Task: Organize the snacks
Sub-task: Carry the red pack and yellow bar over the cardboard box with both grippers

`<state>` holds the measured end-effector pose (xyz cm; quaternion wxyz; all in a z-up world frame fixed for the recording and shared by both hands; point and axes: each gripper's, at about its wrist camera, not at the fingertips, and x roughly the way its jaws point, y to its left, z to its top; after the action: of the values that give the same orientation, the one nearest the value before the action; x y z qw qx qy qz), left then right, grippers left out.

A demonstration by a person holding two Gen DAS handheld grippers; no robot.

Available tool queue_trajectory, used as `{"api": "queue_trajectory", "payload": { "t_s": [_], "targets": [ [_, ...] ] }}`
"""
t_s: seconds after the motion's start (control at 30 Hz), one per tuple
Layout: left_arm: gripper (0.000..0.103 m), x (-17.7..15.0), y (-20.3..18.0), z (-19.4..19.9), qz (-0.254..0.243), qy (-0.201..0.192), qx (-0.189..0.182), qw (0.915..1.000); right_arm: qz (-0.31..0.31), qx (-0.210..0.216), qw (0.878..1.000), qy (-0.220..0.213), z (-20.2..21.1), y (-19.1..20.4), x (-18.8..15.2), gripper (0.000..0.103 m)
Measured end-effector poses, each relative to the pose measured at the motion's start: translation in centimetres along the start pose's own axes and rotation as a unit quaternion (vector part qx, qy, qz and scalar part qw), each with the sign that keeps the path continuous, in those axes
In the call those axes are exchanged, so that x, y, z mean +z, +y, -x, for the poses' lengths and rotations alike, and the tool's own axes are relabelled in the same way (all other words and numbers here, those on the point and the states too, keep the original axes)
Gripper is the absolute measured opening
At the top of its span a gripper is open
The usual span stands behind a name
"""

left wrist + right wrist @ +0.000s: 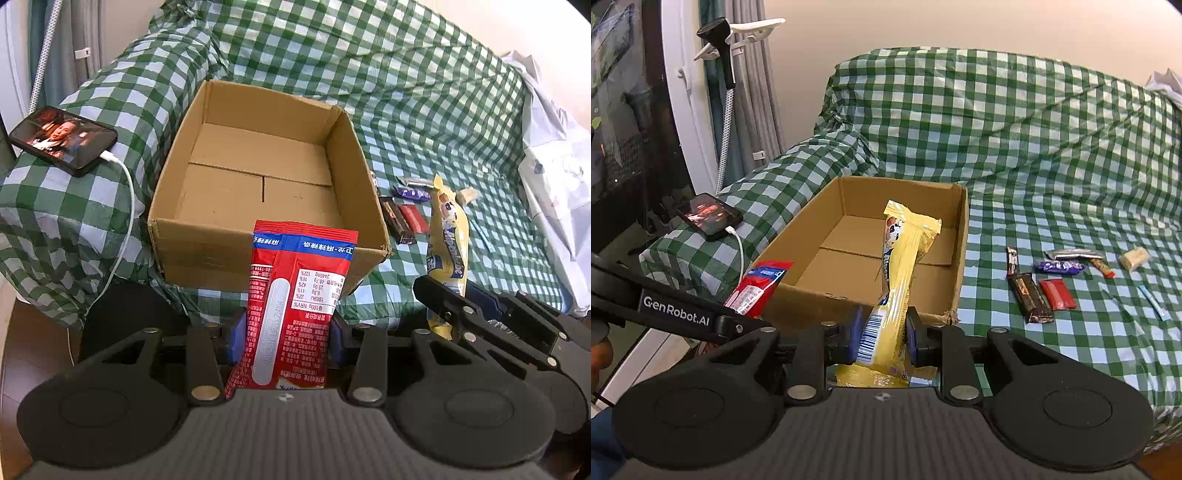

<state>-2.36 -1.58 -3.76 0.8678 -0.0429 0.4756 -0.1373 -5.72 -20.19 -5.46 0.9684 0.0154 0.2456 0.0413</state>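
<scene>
Left gripper (pixel 284 336) clamps red snack pouch (pixel 295 295); right gripper (pixel 882 339) clamps yellow snack bar (pixel 901 266). Risk: floppy packs catch cardboard box (pixel 207 236) near rim, frame centre, landing outside.

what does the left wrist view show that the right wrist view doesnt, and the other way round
Only the left wrist view: the nutrition label on the back of the red packet clamped in the left hand-held gripper.

Only the right wrist view: the barcode on the yellow packet clamped in the right hand-held gripper, a black holder with a white clip by the curtain, and bare wall above the covered sofa.

Both: the empty cardboard box, phone on its white cable, checked cover, and loose snacks right of the box.
</scene>
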Motion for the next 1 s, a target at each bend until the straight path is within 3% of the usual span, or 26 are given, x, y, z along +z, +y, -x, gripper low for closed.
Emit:
{"api": "queue_trajectory", "payload": {
  "t_s": [1.0],
  "targets": [
    [0.048, 0.11, 0.83, -0.22, 0.008, -0.007, -0.007, 0.9999, 0.012, -0.007, 1.000, 0.011, 0.06, 0.26, -0.42, 0.025]
  ]
}}
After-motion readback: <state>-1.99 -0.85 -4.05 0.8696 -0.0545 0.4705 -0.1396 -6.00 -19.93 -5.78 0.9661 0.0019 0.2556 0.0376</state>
